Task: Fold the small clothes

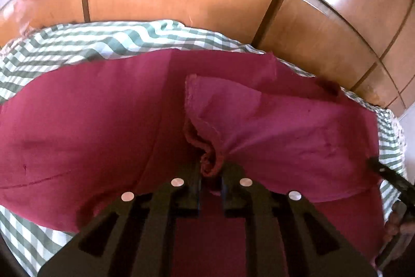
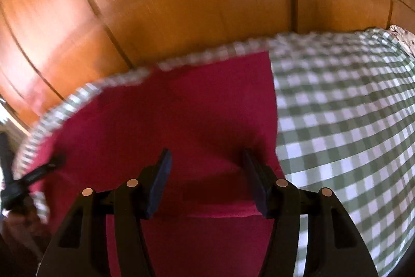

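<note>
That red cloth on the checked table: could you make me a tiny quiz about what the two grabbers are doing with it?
1. True or false: the left gripper is pinching a bunched edge of the red cloth.
2. The right gripper is: A) shut on the cloth, B) open above the cloth, C) out of sight.
3. Fill in: the cloth lies on a green-and-white ______ tablecloth.

Key
1. True: its fingers are closed on a gathered fold.
2. B: its fingers stand well apart with the cloth under them and nothing between.
3. Checked.
</note>
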Available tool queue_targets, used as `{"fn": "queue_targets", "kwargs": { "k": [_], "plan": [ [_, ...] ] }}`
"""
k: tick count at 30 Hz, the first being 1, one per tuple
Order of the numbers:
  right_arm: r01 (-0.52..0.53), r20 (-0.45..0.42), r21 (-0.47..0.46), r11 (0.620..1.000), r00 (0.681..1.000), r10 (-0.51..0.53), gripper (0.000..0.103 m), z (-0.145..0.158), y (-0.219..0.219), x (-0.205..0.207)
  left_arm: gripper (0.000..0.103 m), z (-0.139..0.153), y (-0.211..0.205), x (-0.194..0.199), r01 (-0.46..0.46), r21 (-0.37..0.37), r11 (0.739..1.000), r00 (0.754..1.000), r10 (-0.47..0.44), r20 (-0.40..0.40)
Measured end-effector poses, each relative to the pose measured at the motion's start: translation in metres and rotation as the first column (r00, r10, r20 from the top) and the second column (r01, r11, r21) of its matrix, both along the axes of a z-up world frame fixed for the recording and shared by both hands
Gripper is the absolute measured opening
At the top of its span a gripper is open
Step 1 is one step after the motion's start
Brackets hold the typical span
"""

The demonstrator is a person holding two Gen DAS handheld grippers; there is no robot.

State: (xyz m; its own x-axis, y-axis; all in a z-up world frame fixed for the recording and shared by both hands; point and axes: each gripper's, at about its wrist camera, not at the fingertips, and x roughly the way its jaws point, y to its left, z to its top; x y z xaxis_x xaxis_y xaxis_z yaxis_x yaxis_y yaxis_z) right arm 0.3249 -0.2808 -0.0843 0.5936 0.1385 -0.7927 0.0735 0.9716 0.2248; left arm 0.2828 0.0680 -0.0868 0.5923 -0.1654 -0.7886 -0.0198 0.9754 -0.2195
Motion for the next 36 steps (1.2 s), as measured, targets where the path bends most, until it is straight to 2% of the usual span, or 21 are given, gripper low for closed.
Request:
{"fn": "queue_targets", "kwargs": {
  "k": [1, 3, 4, 5, 6, 8, 11, 12, 15, 16, 18, 20, 21, 24, 25, 27, 30, 34, 36],
  "plan": [
    [0.0, -0.004, -0.04, 0.999, 1.0, -0.001, 0.058, -0.011, 0.005, 0.004, 0.014, 0.001, 0.0, -0.003, 0.0, 0.01, 1.0, 1.0, 0.0, 0.005],
    [-0.003, 0.05, -0.114, 0.994, 0.999, 0.009, 0.06, -0.015, 0.015, 0.001, 0.03, 0.006, 0.0, -0.009, -0.008, 0.029, 1.0, 1.0, 0.007, 0.008],
    [0.001, 0.06, -0.146, 0.989, 0.998, 0.008, 0.06, -0.015, 0.019, -0.001, 0.05, 0.011, 0.005, -0.015, -0.023, 0.019, 1.0, 1.0, 0.023, 0.017],
    [0.003, 0.061, -0.159, 0.987, 0.998, 0.007, 0.061, -0.015, 0.021, -0.002, 0.056, 0.014, 0.009, -0.021, -0.039, 0.002, 0.999, 0.999, 0.039, 0.029],
    [0.007, 0.058, -0.166, 0.986, 0.998, 0.003, 0.061, -0.013, 0.021, -0.002, 0.057, 0.018, 0.015, -0.026, -0.058, -0.016, 0.998, 0.998, 0.058, 0.038],
    [0.018, 0.065, -0.21, 0.977, 0.998, -0.004, 0.068, -0.002, 0.027, -0.011, 0.069, 0.024, 0.036, -0.043, -0.108, -0.076, 0.991, 0.993, 0.112, 0.046],
    [0.014, 0.136, -0.24, 0.971, 0.99, 0.02, 0.08, 0.018, 0.042, -0.039, 0.07, 0.021, 0.078, -0.063, -0.219, -0.178, 0.959, 0.974, 0.227, 0.025],
    [0.0, 0.141, -0.234, 0.972, 0.989, 0.035, 0.08, 0.02, 0.049, -0.051, 0.07, 0.019, 0.092, -0.071, -0.255, -0.204, 0.945, 0.965, 0.263, 0.011],
    [-0.069, 0.103, -0.242, 0.968, 0.99, 0.096, 0.08, 0.01, 0.072, -0.076, 0.065, 0.009, 0.141, -0.101, -0.35, -0.31, 0.884, 0.933, 0.358, -0.034],
    [-0.086, 0.093, -0.257, 0.963, 0.989, 0.113, 0.08, 0.005, 0.081, -0.08, 0.061, 0.006, 0.16, -0.114, -0.378, -0.345, 0.859, 0.921, 0.385, -0.053],
    [-0.115, 0.061, -0.288, 0.951, 0.988, 0.138, 0.082, -0.01, 0.094, -0.09, 0.054, 0.002, 0.184, -0.133, -0.427, -0.348, 0.835, 0.899, 0.432, -0.066],
    [-0.085, 0.065, -0.307, 0.948, 0.992, 0.11, 0.097, -0.019, 0.097, -0.099, 0.053, 0.002, 0.212, -0.153, -0.478, -0.33, 0.814, 0.872, 0.485, -0.065],
    [-0.068, 0.064, -0.311, 0.948, 0.994, 0.092, 0.099, -0.019, 0.096, -0.1, 0.053, 0.002, 0.224, -0.161, -0.502, -0.329, 0.8, 0.857, 0.51, -0.067],
    [-0.049, 0.023, -0.232, 0.971, 0.998, 0.056, 0.1, -0.026, 0.086, -0.095, 0.053, -0.006, 0.266, -0.183, -0.59, -0.355, 0.726, 0.797, 0.595, -0.107],
    [-0.049, 0.023, -0.227, 0.973, 0.998, 0.056, 0.1, -0.027, 0.084, -0.094, 0.052, -0.009, 0.281, -0.189, -0.611, -0.381, 0.694, 0.777, 0.618, -0.12],
    [-0.049, 0.023, -0.239, 0.97, 0.998, 0.057, 0.1, -0.027, 0.085, -0.094, 0.052, -0.012, 0.3, -0.196, -0.628, -0.427, 0.651, 0.754, 0.646, -0.124],
    [-0.049, 0.022, -0.243, 0.969, 0.998, 0.056, 0.1, -0.028, 0.087, -0.095, 0.052, -0.015, 0.327, -0.203, -0.668, -0.471, 0.576, 0.695, 0.709, -0.118],
    [-0.047, 0.033, -0.251, 0.967, 0.998, 0.057, 0.1, -0.027, 0.088, -0.096, 0.051, -0.029, 0.361, -0.193, -0.706, -0.509, 0.492, 0.643, 0.747, -0.17],
    [-0.046, 0.035, -0.253, 0.966, 0.998, 0.057, 0.1, -0.027, 0.086, -0.095, 0.048, -0.033, 0.368, -0.186, -0.714, -0.521, 0.468, 0.631, 0.753, -0.187]
  ]
}}
